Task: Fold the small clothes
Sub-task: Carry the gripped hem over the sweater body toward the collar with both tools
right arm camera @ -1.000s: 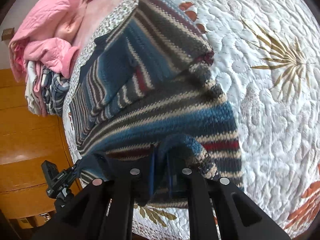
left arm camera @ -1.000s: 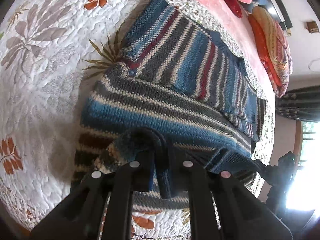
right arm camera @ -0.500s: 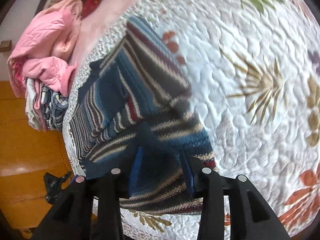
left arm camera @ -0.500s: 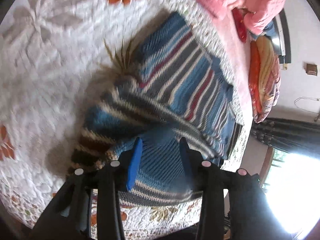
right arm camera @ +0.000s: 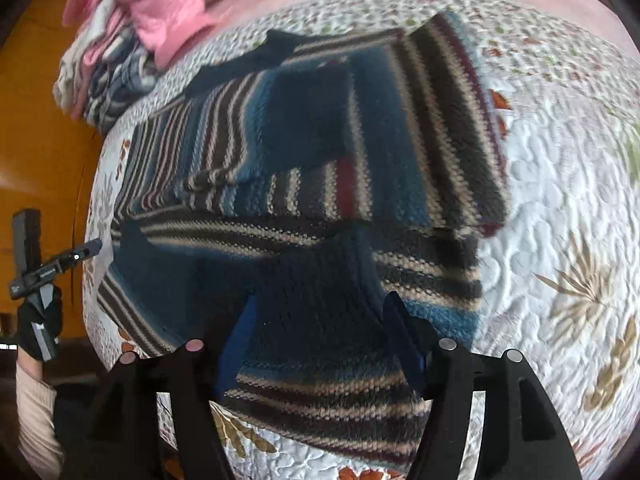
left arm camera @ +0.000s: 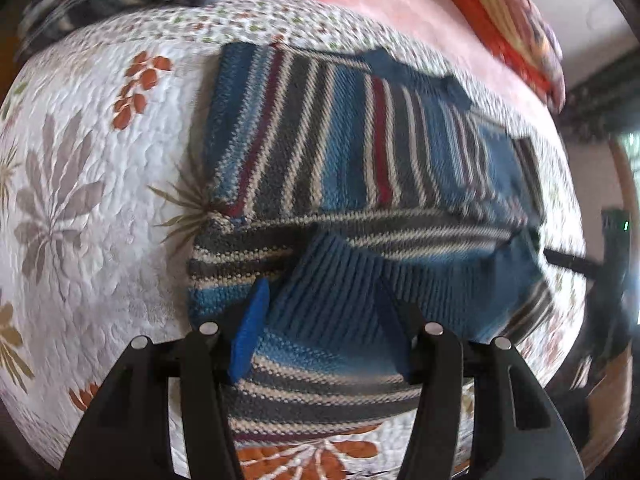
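On the quilted bed, the striped sweater is lying partly folded with its near hem turned up, both the left gripper and right gripper hovering with fingers released, and further folds probably remaining

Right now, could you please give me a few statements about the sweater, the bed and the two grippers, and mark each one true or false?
1. The left gripper is open. True.
2. The right gripper is shut on the sweater. False: it is open, its fingers wide apart above the knit.
3. The sweater is plain red. False: it is striped blue, grey, cream and dark red.
4. The sweater lies on a quilt with leaf prints. True.
5. A pile of clothes with pink on top lies beyond the sweater in the right wrist view. True.
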The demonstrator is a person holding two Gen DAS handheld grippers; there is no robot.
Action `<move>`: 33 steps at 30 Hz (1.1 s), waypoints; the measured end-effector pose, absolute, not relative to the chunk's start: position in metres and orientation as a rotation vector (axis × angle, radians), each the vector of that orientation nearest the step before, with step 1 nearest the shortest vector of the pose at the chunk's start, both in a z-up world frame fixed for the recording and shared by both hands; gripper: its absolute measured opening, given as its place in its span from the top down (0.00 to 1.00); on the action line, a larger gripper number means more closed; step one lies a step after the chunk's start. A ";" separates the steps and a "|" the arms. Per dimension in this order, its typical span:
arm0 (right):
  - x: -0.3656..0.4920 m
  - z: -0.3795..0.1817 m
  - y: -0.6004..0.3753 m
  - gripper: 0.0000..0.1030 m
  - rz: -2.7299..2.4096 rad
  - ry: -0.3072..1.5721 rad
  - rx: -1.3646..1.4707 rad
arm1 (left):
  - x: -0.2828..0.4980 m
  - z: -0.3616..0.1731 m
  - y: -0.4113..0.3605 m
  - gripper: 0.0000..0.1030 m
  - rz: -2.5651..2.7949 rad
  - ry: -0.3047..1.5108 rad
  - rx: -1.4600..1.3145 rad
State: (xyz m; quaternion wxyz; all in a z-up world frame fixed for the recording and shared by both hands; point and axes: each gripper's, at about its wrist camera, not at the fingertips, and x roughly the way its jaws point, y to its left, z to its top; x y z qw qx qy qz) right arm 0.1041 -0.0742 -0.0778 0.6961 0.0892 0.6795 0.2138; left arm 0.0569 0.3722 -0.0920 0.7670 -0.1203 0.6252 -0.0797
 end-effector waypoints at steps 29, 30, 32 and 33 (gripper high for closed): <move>0.097 -0.058 -0.081 0.91 0.562 1.472 0.137 | 0.051 -0.086 0.363 0.87 -0.298 1.322 -0.151; 0.098 -0.050 -0.086 0.91 0.569 1.451 0.164 | 0.051 -0.076 0.366 0.87 -0.306 1.294 -0.175; 0.101 -0.038 -0.095 0.91 0.576 1.417 0.202 | 0.052 -0.056 0.370 0.87 -0.304 1.241 -0.209; 0.102 -0.030 -0.099 0.91 0.578 1.392 0.229 | 0.051 -0.051 0.368 0.87 -0.301 1.221 -0.214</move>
